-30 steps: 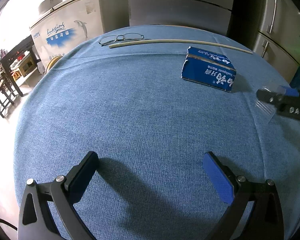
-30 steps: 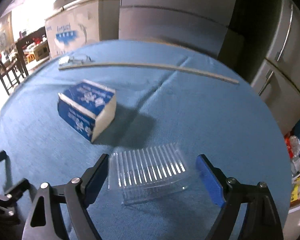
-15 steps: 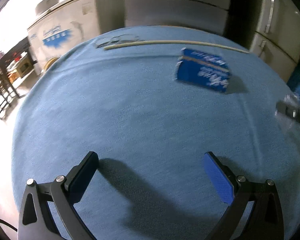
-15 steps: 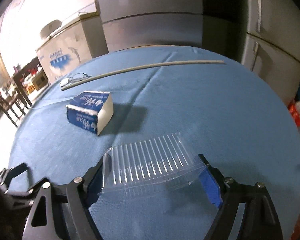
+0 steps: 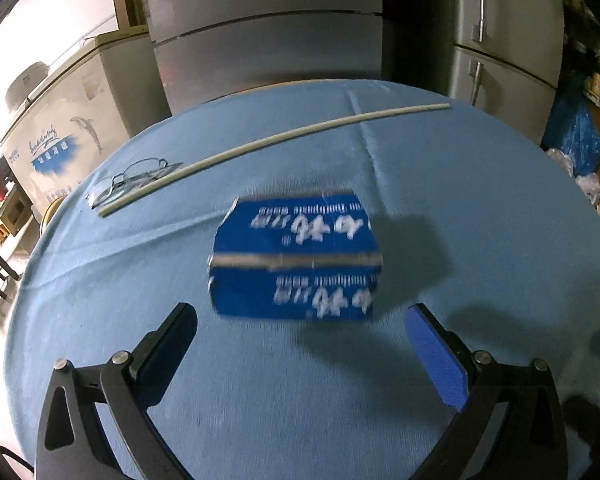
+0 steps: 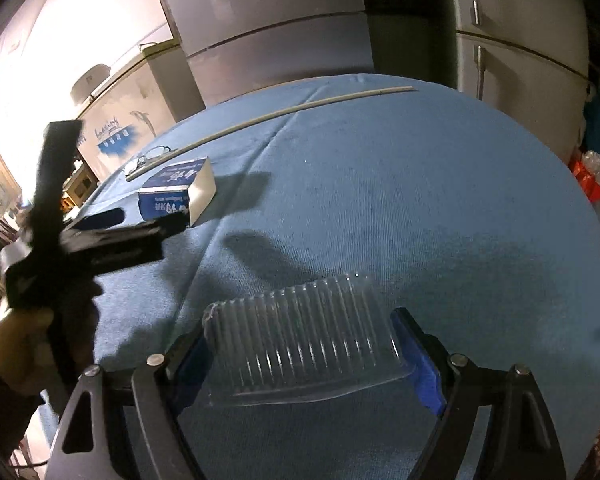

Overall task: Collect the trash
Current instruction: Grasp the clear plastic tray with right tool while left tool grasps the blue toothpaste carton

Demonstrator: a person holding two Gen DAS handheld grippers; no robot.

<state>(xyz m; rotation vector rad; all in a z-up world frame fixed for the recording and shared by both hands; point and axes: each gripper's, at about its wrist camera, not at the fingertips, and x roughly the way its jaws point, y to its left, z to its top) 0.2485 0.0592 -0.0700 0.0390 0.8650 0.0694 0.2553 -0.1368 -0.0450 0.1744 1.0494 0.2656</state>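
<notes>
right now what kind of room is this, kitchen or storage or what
Probably a household kitchen or storage room: tall grey fridges stand behind the round blue-clothed table, a chest freezer sits at left, and bagged clutter lies on the floor.

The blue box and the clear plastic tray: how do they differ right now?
The blue box is opaque cardboard with white print; the plastic tray is see-through and ribbed. The box lies free on the tablecloth, ahead of the open left gripper; the tray is clamped in the right gripper. Both are rectangular packaging.
</notes>
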